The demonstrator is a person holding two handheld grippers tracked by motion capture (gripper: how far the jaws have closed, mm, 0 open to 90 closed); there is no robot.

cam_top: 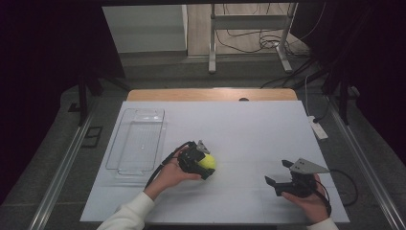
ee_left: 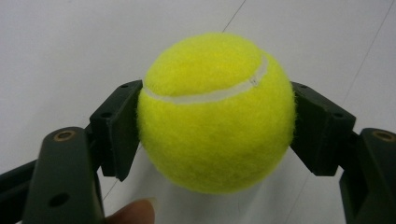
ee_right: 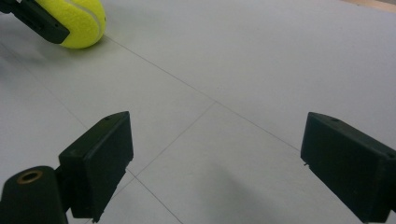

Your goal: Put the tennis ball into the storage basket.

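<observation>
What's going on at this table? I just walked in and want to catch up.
A person holds a gripper in each hand. The left gripper has its fingers pressed on either side of a yellow tennis ball, near the middle of the white table. A clear plastic tray sits empty to its left. The right gripper rests open with nothing between its fingers.

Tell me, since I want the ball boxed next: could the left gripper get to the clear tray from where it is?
Probably yes: the left gripper, shut on the tennis ball, sits just right of the clear tray, with bare table between them.
</observation>
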